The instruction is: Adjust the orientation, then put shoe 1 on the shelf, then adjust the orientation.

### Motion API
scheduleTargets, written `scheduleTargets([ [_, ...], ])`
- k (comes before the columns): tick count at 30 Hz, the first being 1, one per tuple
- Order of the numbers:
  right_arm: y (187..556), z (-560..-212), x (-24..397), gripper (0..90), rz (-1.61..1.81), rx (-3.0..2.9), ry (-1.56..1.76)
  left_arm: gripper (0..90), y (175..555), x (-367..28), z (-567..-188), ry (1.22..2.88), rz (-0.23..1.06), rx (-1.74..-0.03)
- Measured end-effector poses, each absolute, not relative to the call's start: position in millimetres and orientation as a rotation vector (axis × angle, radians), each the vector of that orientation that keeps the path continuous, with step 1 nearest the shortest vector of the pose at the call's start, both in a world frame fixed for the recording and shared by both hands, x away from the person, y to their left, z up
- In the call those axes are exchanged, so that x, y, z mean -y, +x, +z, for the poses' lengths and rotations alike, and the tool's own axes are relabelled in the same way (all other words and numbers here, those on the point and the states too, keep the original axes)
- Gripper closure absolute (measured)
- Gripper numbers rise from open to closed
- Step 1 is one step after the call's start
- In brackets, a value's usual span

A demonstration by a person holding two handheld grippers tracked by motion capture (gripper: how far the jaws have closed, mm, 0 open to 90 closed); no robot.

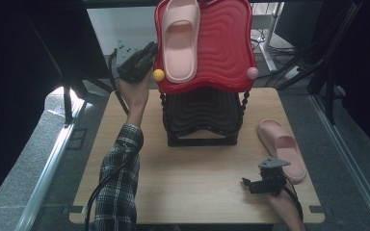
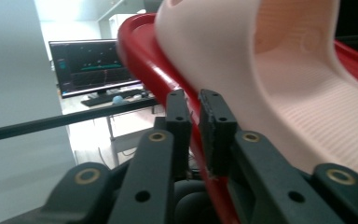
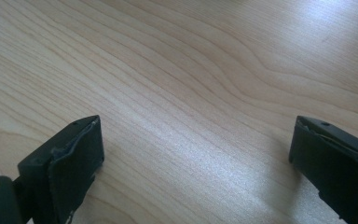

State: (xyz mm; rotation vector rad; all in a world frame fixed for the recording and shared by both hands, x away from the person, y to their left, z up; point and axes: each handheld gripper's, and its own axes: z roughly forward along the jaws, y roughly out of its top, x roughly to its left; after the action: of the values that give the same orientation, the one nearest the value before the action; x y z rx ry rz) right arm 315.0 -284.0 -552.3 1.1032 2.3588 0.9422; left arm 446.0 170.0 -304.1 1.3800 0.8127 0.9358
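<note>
A red wavy tray tops a black rack at the back of the wooden table. One pink slipper lies on the tray's left half. My left gripper is raised at the tray's left edge. In the left gripper view its jaws stand almost together, the left gripper pinching the tray's red rim, with the slipper just to the right of them. A second pink slipper lies on the table at the right. Beside it my right gripper rests low, and the right gripper is open over bare wood.
A yellow ball and a pink ball cap the rack's front posts under the tray. A monitor glows on a desk beyond the table. Metal rails run along the floor on both sides.
</note>
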Motion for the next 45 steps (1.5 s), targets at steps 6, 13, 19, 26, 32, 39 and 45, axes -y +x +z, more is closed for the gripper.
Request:
scheduleTargets([
  [6,314.9,-552.3,284.0,3.0,0.942,-2.359,1.103,69.3,443.4,-183.1,-319.3,1.356,0.937,-0.870],
  [13,314.9,-552.3,284.0,3.0,0.942,-2.359,1.103,49.1,441.5,-194.6,-334.2,1.347,0.951,-0.931],
  [19,314.9,-552.3,284.0,3.0,0.941,-2.359,1.102,33.6,438.8,-205.9,-349.9,1.342,0.951,-1.010],
  [26,314.9,-552.3,284.0,3.0,0.941,-2.359,1.103,21.9,435.2,-214.8,-366.9,1.368,0.938,-1.060],
  [32,314.9,-552.3,284.0,2.9,0.941,-2.360,1.103,14.5,428.8,-216.7,-383.0,1.409,0.930,-1.087],
  [39,314.7,-552.2,283.8,2.8,0.942,-2.363,1.100,8.8,423.5,-216.9,-408.8,1.479,0.887,-1.106],
  [45,314.5,-552.1,283.6,2.8,0.942,-2.364,1.106,7.3,416.7,-219.2,-436.6,1.510,0.822,-1.148],
])
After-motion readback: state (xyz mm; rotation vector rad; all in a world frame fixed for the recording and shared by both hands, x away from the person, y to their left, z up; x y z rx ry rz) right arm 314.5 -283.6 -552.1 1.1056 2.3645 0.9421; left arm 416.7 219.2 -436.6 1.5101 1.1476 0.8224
